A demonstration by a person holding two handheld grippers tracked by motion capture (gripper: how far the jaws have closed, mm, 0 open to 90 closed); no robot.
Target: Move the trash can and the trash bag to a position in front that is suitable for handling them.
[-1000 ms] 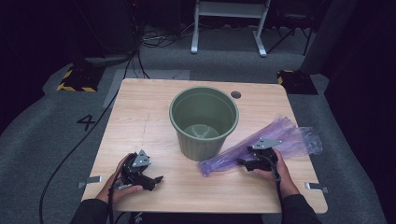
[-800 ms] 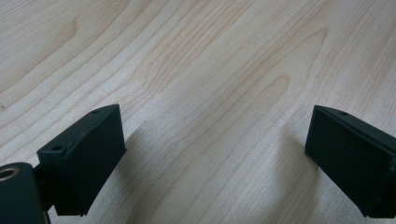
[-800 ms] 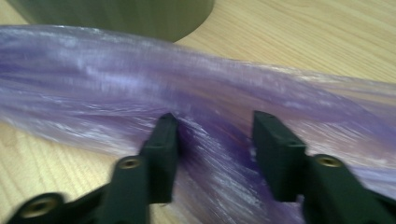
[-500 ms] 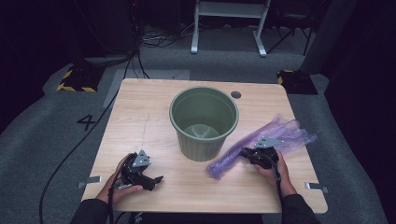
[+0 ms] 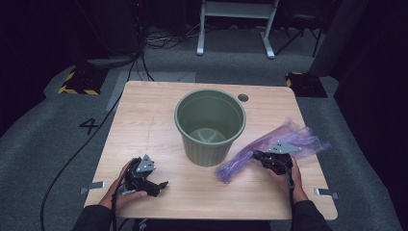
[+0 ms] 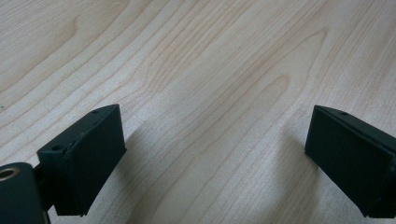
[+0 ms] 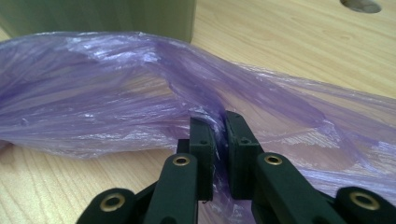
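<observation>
At the lower left of the high view, the left gripper (image 5: 161, 185) rests on the wooden tabletop (image 5: 144, 125), held in a hand. In the left gripper view its two black jaws stand wide apart, with bare wood between them. It is open and holds nothing.

In the middle of the high view stands a green bucket (image 5: 210, 126), upright, with its mouth facing up.

Just to the right of the bucket lies a purple plastic bag (image 5: 298, 138). It stretches from the middle of the frame out to the right, flat and crinkled on the wood, and its left end is near the foot of the bucket.

At the lower right, the right gripper (image 5: 257, 156) sits at the bag, held in the other hand. Its jaws have just been closing, with the bag between them. In the right gripper view they pinch a fold of the thin purple plastic (image 7: 140, 93), so this gripper is gripping the bag.
</observation>
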